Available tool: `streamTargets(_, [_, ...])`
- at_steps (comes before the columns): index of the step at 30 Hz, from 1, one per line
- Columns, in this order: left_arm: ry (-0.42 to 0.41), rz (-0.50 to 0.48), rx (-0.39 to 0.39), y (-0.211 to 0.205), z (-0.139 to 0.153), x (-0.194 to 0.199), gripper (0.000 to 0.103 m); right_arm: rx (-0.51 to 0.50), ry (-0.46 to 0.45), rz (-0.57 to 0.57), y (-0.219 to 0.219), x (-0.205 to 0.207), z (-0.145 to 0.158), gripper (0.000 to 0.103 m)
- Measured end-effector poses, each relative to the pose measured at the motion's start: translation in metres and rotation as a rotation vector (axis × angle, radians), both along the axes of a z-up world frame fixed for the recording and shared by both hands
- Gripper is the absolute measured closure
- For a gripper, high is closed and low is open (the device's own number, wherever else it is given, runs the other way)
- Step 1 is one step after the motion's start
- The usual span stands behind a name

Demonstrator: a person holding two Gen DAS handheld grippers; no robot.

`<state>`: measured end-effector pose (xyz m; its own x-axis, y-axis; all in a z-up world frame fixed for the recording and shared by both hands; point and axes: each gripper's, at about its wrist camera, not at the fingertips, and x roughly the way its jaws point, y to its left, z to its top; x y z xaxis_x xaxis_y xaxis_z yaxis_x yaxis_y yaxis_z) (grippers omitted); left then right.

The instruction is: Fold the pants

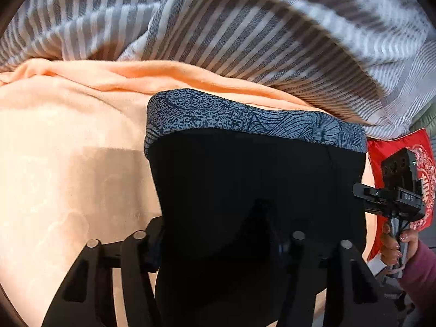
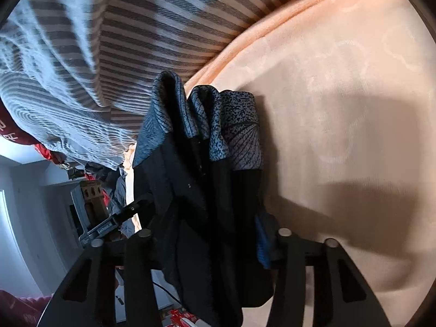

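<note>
Mid-fold, both the left claw (image 1: 218, 248) and right claw (image 2: 215, 242) seemingly pinch the black pants (image 1: 253, 190), waistband ahead; next, lay them flat on the bed (image 1: 68, 163).

Your pants (image 1: 245, 185) lie on the blanket (image 1: 68, 163), with the striped bedding (image 1: 218, 27) bunched up right behind them.

we see a bed under a peach blanket (image 1: 68, 136), lightly embossed and rumpled at its far edge. a grey-and-white striped duvet (image 1: 218, 27) lies bunched along that edge. the black pants (image 1: 245, 177), patterned waistband up, rest against the blanket.
</note>
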<state>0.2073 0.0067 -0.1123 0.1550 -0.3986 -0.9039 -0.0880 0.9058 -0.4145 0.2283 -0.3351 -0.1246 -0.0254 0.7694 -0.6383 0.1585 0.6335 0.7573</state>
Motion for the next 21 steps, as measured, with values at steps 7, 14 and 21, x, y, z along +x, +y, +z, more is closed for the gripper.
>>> streamTargets(7, [-0.022,0.060,0.033,-0.006,0.030,-0.018,0.051,0.044,-0.029,0.015,0.005,-0.007,0.029,0.061])
streamTargets(14, [-0.044,0.100,0.032,-0.007,0.061,-0.052,0.051,0.078,-0.034,0.045,0.001,-0.020,0.054,0.061])
streamTargets(21, [-0.042,0.067,0.035,-0.019,0.076,-0.085,0.051,0.071,-0.026,0.014,-0.008,-0.059,0.072,0.061])
